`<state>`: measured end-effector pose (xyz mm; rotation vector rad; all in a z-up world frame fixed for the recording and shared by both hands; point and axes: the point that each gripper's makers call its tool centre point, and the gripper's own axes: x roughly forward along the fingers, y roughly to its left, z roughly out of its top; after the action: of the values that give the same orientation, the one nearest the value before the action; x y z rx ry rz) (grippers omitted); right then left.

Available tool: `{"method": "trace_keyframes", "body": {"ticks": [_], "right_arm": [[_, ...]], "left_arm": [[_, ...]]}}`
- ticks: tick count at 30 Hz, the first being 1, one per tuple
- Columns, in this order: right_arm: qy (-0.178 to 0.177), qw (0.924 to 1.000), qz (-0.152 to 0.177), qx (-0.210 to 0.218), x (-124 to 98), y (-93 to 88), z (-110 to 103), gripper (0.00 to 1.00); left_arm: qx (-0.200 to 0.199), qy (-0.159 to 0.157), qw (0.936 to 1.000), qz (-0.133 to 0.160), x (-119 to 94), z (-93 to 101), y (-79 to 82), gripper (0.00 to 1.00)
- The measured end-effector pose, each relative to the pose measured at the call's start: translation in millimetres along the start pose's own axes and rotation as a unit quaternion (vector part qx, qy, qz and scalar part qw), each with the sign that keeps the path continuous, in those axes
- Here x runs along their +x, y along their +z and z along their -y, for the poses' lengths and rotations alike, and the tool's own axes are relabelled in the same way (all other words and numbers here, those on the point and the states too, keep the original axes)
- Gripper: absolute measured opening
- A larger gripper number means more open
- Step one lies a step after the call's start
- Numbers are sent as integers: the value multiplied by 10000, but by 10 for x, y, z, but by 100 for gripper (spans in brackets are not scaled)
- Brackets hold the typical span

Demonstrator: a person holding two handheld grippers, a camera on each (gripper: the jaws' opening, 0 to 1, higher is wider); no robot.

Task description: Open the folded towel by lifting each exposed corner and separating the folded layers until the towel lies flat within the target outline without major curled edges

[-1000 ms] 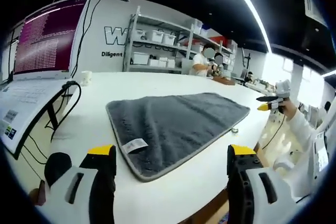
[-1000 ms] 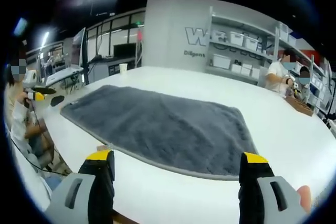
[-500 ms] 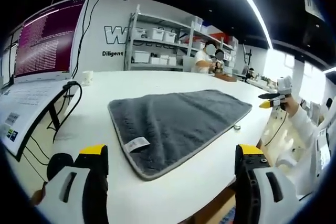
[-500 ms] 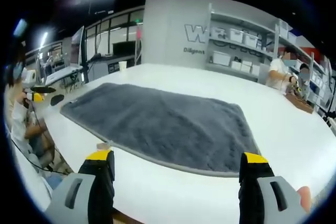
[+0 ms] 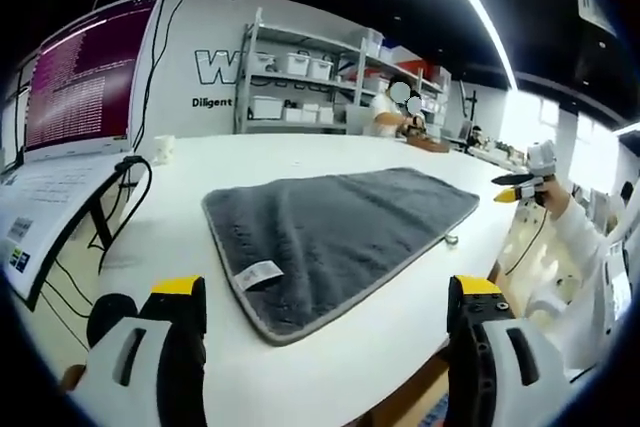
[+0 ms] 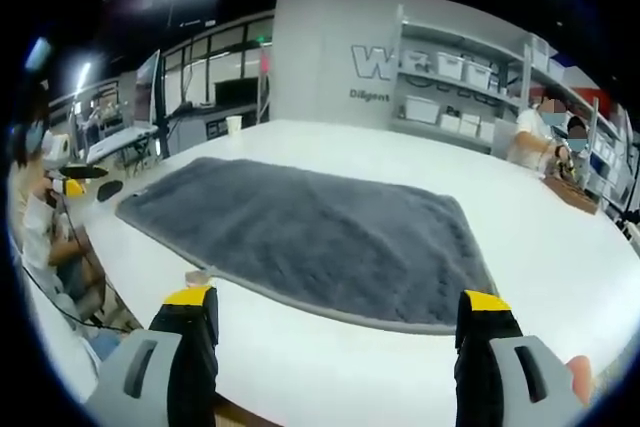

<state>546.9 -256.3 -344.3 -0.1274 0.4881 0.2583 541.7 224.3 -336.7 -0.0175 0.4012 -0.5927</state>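
The white counter (image 5: pixel 330 367) takes the lower half of both views. The grey towel (image 6: pixel 310 237) lies spread in the centre of the frame, flat, with no fold that I can see. The left tongs (image 5: pixel 325 292) and right tongs (image 6: pixel 338 299) stand wide apart at the bottom, holding nothing. A small white label (image 5: pixel 258 273) sits near the towel's edge. I judge the opening nearly finished; next is checking edges and smoothing.

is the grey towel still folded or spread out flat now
Spread flat. The grey towel lies as one broad sheet on the white table, edges down, no raised layers visible; its label shows near one corner.
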Motion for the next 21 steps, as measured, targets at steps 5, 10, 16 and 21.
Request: {"method": "trace_keyframes", "body": {"ticks": [5,10,16,21], "right_arm": [[-24,10000,-28,-25,37,-19,-13,99],[48,10000,-21,-50,60,-9,-55,99],[46,10000,-22,-31,63,-10,-46,99],[14,10000,-21,4,64,-17,-25,99]], "left_arm": [[6,34,10000,-28,4,-45,-4,99],[23,35,10000,-35,11,-50,-2,99],[35,12,10000,-21,12,-47,11,99],[27,36,10000,-30,21,-81,7,99]]}}
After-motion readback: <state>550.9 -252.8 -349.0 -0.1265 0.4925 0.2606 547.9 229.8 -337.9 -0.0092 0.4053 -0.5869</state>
